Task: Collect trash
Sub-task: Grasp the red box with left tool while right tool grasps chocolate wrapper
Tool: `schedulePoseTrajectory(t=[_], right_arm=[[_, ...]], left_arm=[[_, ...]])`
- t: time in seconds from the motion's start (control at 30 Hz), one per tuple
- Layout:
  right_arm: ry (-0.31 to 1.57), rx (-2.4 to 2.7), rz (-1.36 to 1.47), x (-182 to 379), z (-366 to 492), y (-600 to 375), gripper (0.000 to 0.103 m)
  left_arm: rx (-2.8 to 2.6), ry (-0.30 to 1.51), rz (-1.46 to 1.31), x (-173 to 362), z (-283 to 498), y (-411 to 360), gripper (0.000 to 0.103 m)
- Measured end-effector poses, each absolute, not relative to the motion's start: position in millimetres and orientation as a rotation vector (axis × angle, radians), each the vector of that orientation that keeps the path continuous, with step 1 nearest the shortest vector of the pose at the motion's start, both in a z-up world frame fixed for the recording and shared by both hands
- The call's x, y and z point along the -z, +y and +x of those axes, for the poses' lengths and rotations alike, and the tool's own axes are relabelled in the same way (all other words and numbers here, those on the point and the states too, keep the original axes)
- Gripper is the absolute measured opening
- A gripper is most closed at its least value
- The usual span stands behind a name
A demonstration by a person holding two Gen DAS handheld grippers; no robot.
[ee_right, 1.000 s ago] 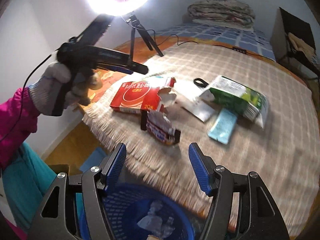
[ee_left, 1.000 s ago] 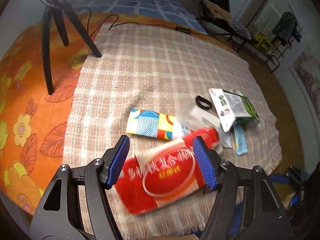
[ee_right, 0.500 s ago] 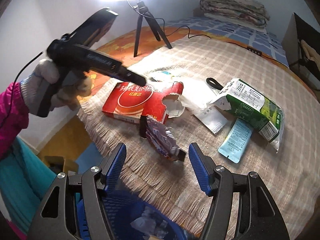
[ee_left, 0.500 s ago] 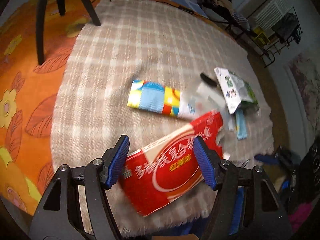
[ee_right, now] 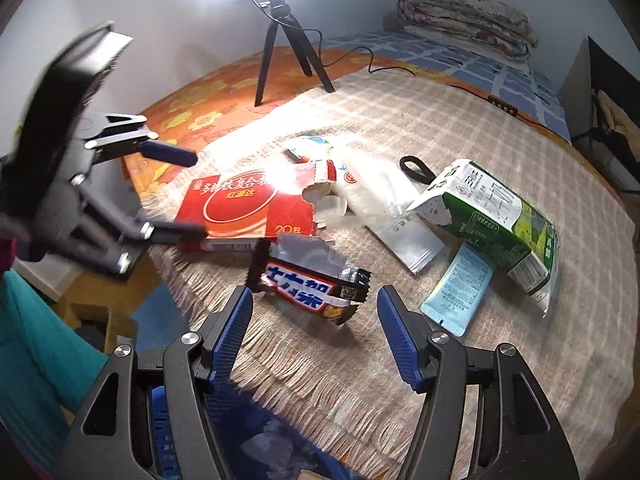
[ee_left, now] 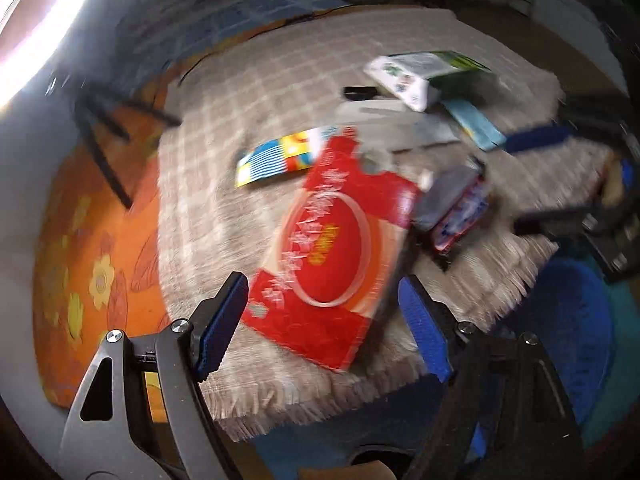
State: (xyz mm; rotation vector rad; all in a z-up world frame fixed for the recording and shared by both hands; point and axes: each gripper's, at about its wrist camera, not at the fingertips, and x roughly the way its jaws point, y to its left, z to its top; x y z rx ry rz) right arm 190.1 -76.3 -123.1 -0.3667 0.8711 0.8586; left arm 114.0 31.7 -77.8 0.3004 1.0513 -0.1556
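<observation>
A torn red carton lies on the checked cloth near its fringed edge. My left gripper is open, its blue pads on either side of the carton's near end; from the right wrist view the left gripper straddles the red carton. A crumpled candy bar wrapper lies just beyond my right gripper, which is open and holds nothing. A green milk carton, a light blue sachet, a white bag and a colourful packet also lie on the cloth.
A blue basket with crumpled paper sits below the cloth's edge, under my right gripper. A black tripod with a bright lamp stands at the back. A black hair tie and a silver sachet lie among the trash.
My left gripper swung round and dropped closer to the red carton's near end, blurring its view. My right gripper moved forward and nearer to the candy wrapper. Both stayed open.
</observation>
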Motion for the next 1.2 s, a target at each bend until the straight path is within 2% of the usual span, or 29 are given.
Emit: schedulePoseTrajectory(t=[0.27, 0.4, 0.5, 0.57, 0.7, 0.73, 0.77, 0.83, 0.9, 1.1, 1.2], right_arm=[[0.891, -0.866, -0.355, 129.8, 200.8, -69.7, 0.064], [0.927, -0.871, -0.302, 138.8, 214.8, -67.4, 0.064], [0.956, -0.888, -0.261, 145.9, 220.8, -63.4, 0.064], [0.969, -0.892, -0.251, 150.0, 222.9, -60.0, 0.064], [0.988, -0.884, -0.245, 156.1, 222.8, -53.9, 0.064], [0.99, -0.883, -0.244, 156.5, 222.4, -53.4, 0.064], [0.991, -0.882, -0.243, 156.7, 221.8, -53.5, 0.064], [0.996, -0.867, -0.259, 157.9, 220.0, -51.4, 0.066], [0.989, -0.845, -0.294, 159.6, 219.4, -48.1, 0.072], [0.987, -0.886, -0.351, 159.3, 216.8, -52.5, 0.072], [1.014, -0.868, -0.364, 161.6, 224.6, -54.3, 0.072]], left_arm=[[0.099, 1.117, 0.463, 113.7, 123.7, 14.8, 0.081], [0.062, 1.095, 0.453, 113.1, 129.6, 23.2, 0.082], [0.065, 1.1, 0.438, 111.2, 130.9, 27.5, 0.069], [0.058, 1.087, 0.431, 106.0, 132.0, 30.2, 0.055], [0.114, 1.089, 0.358, 94.0, 133.9, 37.3, 0.053], [0.126, 1.095, 0.327, 92.1, 135.4, 40.2, 0.055], [0.129, 1.104, 0.301, 91.9, 138.4, 43.1, 0.068], [0.128, 1.098, 0.248, 90.0, 145.3, 51.5, 0.086], [0.129, 1.099, 0.223, 88.5, 151.1, 56.2, 0.088], [0.134, 1.121, 0.254, 95.6, 165.6, 59.8, 0.088], [0.139, 1.145, 0.271, 107.2, 168.8, 56.7, 0.094]])
